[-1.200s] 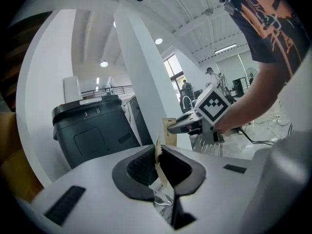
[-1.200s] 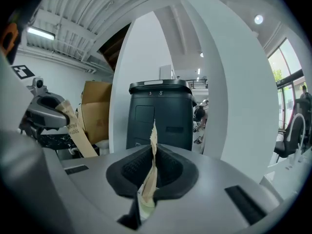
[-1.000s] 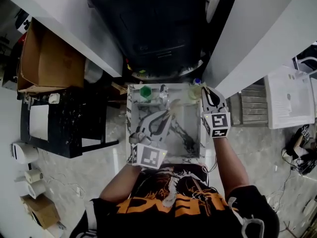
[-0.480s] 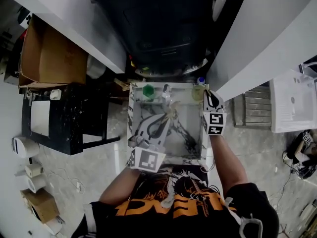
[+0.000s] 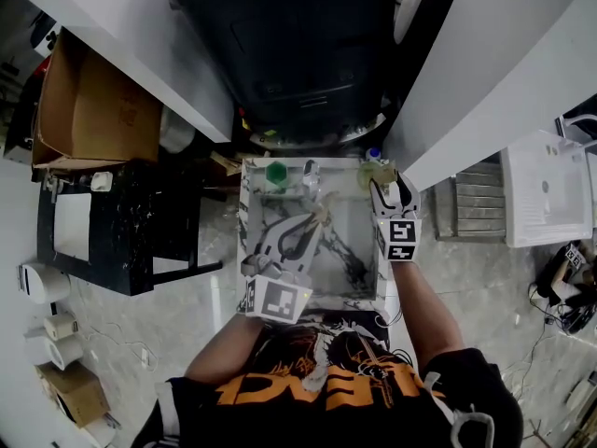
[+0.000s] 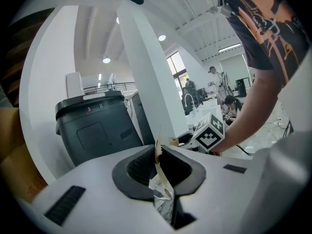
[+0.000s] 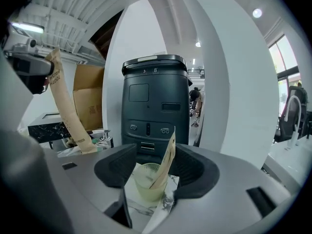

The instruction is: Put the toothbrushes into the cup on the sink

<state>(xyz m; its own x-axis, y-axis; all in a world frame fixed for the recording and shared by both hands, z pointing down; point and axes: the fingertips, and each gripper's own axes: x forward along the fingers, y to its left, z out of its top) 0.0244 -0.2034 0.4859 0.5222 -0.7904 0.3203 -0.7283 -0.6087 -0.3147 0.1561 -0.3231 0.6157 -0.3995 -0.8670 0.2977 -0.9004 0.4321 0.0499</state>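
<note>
Right gripper [image 5: 385, 188] is opening now — its jaws, clamped a second ago, spread clear of the wrapped toothbrush [image 7: 166, 161] leaning in the green cup [image 7: 145, 183] at the sink's [image 5: 364, 241] back-right corner. Left gripper [image 5: 309, 228] pinches a second wrapped toothbrush [image 6: 159, 177] above the basin.

One toothbrush [image 7: 165, 165], wrapped in a tan paper sleeve, is stood tilted in the cup [image 7: 145, 185], with its lower end inside and its upper end leaned over the rim. It is flanked by the opening jaws of the right tool [image 7: 156, 163], and no pad is pressed on it. The cup, pale green and translucent, is set upright on the far right corner of the white marbled sink [image 5: 245, 215]. A second toothbrush [image 6: 157, 159], in a like paper sleeve, is clamped between the closed jaws of the left tool [image 6: 160, 173] and held slanted above the basin.
</note>
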